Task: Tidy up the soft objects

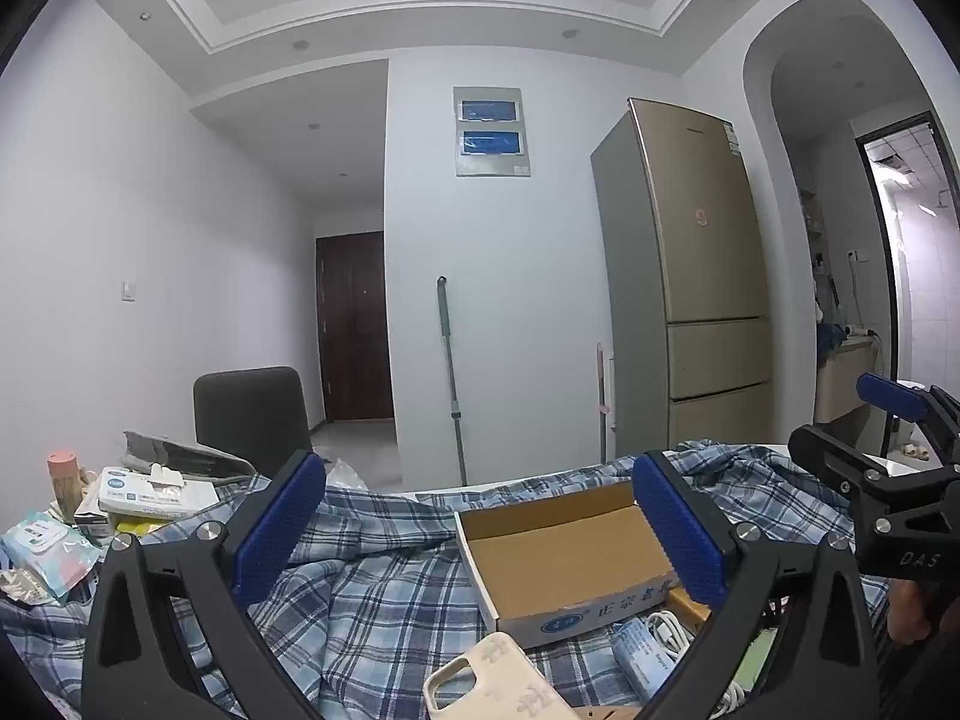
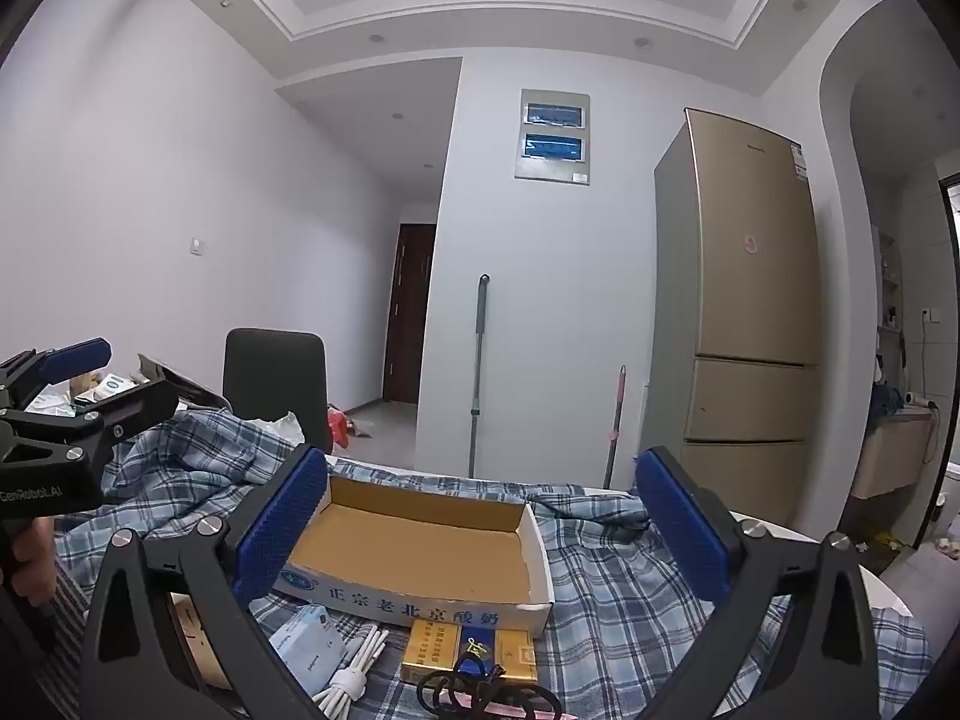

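Observation:
A blue plaid cloth [image 1: 372, 594] lies rumpled over the table; it also shows in the right wrist view [image 2: 624, 594]. An open, empty cardboard box [image 1: 558, 564] sits on it, also in the right wrist view [image 2: 420, 552]. My left gripper [image 1: 480, 531] is open and empty, raised above the cloth before the box. My right gripper [image 2: 483, 525] is open and empty, raised over the box. A beige phone case [image 1: 498, 684], a small blue tissue pack [image 2: 309, 651], a coiled white cable [image 2: 351, 669] and a gold box [image 2: 468, 654] lie in front of the box.
Wet-wipe packs [image 1: 45, 546], a tissue pack [image 1: 150, 489] and a pink-lidded bottle [image 1: 63, 474] crowd the table's left end. A dark chair [image 1: 252, 414] stands behind the table. A fridge [image 1: 690, 288] and a mop [image 1: 451, 372] stand by the far wall. A black cord [image 2: 480, 693] lies near.

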Tool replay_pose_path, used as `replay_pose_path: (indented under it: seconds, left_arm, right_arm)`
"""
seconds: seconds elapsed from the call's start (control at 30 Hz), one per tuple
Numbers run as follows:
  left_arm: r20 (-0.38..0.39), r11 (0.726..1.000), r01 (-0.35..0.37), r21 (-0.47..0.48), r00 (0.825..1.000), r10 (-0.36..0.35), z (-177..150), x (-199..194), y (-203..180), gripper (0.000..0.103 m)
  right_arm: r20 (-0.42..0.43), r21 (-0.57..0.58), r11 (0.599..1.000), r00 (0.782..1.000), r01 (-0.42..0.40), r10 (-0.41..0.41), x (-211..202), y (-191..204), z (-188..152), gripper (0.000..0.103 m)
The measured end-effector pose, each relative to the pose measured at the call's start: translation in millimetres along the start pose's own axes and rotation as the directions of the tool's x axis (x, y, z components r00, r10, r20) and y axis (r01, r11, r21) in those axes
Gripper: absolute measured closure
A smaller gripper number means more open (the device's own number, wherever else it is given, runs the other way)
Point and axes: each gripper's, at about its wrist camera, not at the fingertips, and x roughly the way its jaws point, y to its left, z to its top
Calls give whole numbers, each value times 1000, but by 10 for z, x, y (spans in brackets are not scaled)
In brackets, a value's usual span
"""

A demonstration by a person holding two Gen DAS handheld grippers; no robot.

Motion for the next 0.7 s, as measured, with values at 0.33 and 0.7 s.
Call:
replay_pose_path:
  seconds: [0.33,0.7]
  left_arm:
    - [13,1000,14,-28,1000,-14,-17,-48,108,0]
    - [-4,1000,9,-6,1000,-9,12,-23,30,0]
  right_arm:
    - [-14,6,1000,1000,26,-26,38,-13,-32,0]
    - [-20,0,999,999,36,-36,40,9,-3,0]
